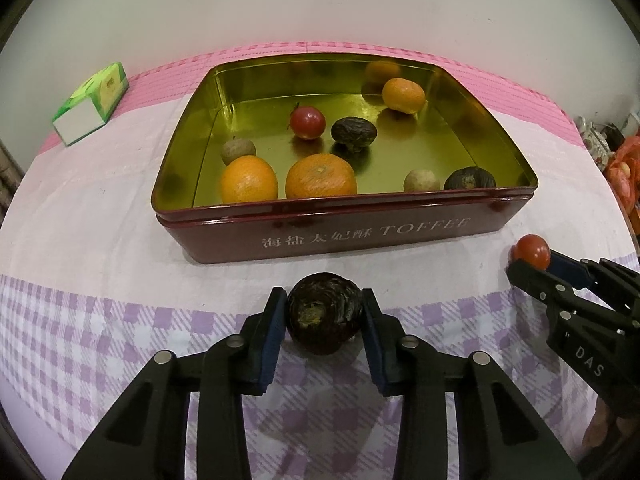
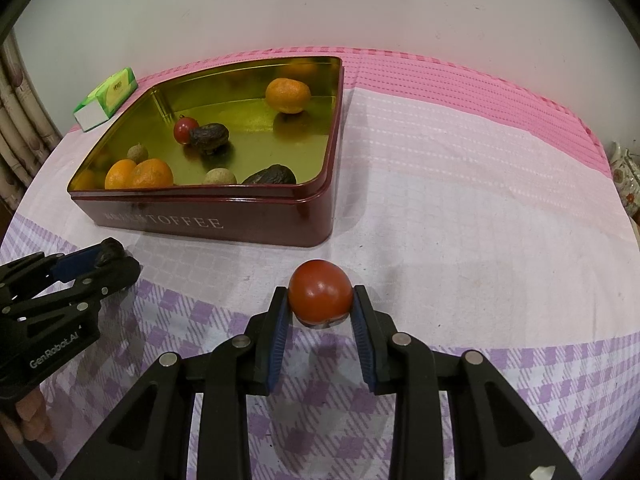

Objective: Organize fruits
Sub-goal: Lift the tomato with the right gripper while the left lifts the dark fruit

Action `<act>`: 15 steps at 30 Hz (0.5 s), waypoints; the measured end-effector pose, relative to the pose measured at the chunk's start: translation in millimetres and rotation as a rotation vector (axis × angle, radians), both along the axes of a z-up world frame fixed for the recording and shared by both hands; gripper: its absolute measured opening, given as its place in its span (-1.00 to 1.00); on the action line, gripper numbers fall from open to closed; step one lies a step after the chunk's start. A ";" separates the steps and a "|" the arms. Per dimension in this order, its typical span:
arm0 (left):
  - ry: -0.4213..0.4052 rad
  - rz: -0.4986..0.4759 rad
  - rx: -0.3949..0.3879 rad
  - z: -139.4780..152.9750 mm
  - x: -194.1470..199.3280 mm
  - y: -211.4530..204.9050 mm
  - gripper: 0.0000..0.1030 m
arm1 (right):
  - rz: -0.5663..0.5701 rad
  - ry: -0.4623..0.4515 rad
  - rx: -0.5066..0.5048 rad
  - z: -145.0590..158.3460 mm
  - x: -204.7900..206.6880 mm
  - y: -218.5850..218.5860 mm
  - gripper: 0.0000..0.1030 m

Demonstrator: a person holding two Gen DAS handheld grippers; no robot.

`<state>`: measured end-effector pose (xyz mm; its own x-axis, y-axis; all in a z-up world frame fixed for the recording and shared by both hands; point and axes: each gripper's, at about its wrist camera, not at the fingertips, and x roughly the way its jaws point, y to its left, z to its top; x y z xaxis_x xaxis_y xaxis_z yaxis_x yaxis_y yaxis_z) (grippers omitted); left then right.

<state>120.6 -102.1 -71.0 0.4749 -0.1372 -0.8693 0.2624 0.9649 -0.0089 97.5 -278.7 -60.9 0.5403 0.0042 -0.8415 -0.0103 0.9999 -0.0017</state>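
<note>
A dark red toffee tin [image 1: 360, 236] with a gold inside stands on the table and holds several fruits: oranges [image 1: 320, 176], a small red tomato [image 1: 307, 122] and dark wrinkled fruits [image 1: 353, 133]. My left gripper [image 1: 324, 312] is shut on a dark wrinkled fruit [image 1: 324, 316], in front of the tin's near wall. My right gripper [image 2: 320, 300] is shut on a red tomato [image 2: 320, 290], in front of the tin's right corner [image 2: 316, 216]. In the left wrist view the right gripper [image 1: 532, 260] sits at the right edge. The left gripper [image 2: 108, 256] shows at left in the right wrist view.
A green and white tissue pack [image 1: 92, 104] lies at the back left of the tin. The table wears a pink and purple checked cloth [image 2: 480, 200]. A patterned teapot [image 2: 624, 176] and an orange bag [image 1: 624, 168] sit beyond the right table edge. A wall is behind.
</note>
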 end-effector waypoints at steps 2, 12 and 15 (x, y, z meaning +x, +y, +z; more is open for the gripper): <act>-0.001 0.000 0.000 0.4 -0.3 0.6 -0.28 | 0.000 0.000 -0.003 -0.3 -0.3 0.8 -0.42; 0.001 0.006 0.004 4.3 -5.1 7.5 -0.28 | -0.012 0.016 0.005 0.3 0.9 0.9 -0.45; -0.012 0.012 -0.004 9.5 -9.5 13.0 -0.28 | -0.019 0.024 0.013 0.5 -0.9 2.0 -0.45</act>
<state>111.1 -89.1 -61.5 0.4866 -0.1352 -0.8631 0.2509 0.9679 -0.0102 96.6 -276.7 -60.4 0.5203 0.0053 -0.8540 0.0083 0.9999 0.0112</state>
